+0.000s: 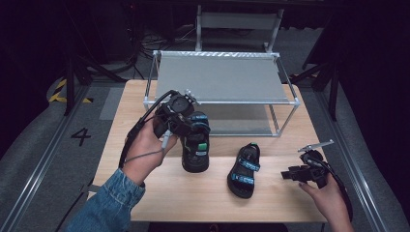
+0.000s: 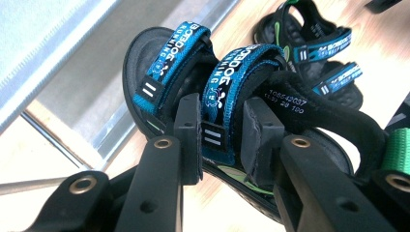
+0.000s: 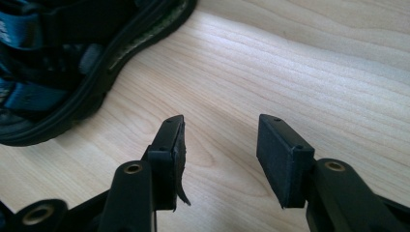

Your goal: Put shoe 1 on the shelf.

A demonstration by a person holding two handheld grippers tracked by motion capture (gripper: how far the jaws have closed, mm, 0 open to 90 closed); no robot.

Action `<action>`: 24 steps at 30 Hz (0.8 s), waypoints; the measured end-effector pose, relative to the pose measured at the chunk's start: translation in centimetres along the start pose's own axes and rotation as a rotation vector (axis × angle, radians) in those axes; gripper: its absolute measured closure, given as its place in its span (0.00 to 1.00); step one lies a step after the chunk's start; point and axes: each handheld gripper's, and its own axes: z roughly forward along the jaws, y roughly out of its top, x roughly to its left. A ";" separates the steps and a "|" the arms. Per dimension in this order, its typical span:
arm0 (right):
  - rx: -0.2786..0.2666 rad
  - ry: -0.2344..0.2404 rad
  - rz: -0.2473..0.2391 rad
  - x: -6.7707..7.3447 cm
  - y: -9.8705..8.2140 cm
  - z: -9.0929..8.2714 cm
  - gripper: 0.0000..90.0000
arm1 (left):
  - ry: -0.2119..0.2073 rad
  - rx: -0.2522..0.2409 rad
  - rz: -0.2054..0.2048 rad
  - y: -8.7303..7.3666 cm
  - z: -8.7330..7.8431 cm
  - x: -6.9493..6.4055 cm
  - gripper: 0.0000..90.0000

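Between the jaws of the left gripper (image 2: 220, 140), clamped on its blue strap, hangs a light, floppy sandal (image 2: 193, 96), while the right gripper (image 3: 220, 159) gapes empty.

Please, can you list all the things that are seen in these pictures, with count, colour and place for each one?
held sandal: one, black with blue straps, in the air at the table's left-middle, before the rack, gripped by a strap
lying sandal: one, black with blue straps, flat on the table, right of centre
rack: one, silver frame with two grey shelves, at the table's far side
table: one, light wood
floor mark "4": one, black, left of the table
left tongs: one, black, shut on the held sandal's blue strap
right tongs: one, black, open, over bare table near the lying sandal
denim sleeve: one, blue, bottom left
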 end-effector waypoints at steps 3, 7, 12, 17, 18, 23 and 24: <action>-0.005 -0.001 0.003 -0.3 -0.2 0.2 0.59 | -0.001 -0.009 -0.004 0.6 -0.4 -0.1 0.80; -0.010 0.008 0.007 -0.3 -0.6 0.5 0.59 | 0.007 -0.028 -0.006 1.3 -1.3 -0.3 0.80; -0.003 0.011 0.002 -0.3 -0.8 0.9 0.59 | 0.008 -0.048 -0.004 2.0 -2.3 -0.4 0.80; -0.006 0.019 0.000 -0.3 -1.0 0.7 0.59 | 0.015 -0.079 0.001 2.6 -3.6 -0.6 0.80; -0.006 0.019 -0.001 -0.4 -1.1 0.7 0.59 | 0.016 -0.082 0.006 2.8 -3.9 -0.5 0.80; -0.012 0.021 0.016 -0.6 -1.3 0.4 0.59 | 0.024 -0.078 0.007 3.7 -4.5 -0.3 0.80; -0.012 0.021 0.016 -0.6 -1.3 0.4 0.59 | 0.024 -0.078 0.007 3.7 -4.5 -0.3 0.80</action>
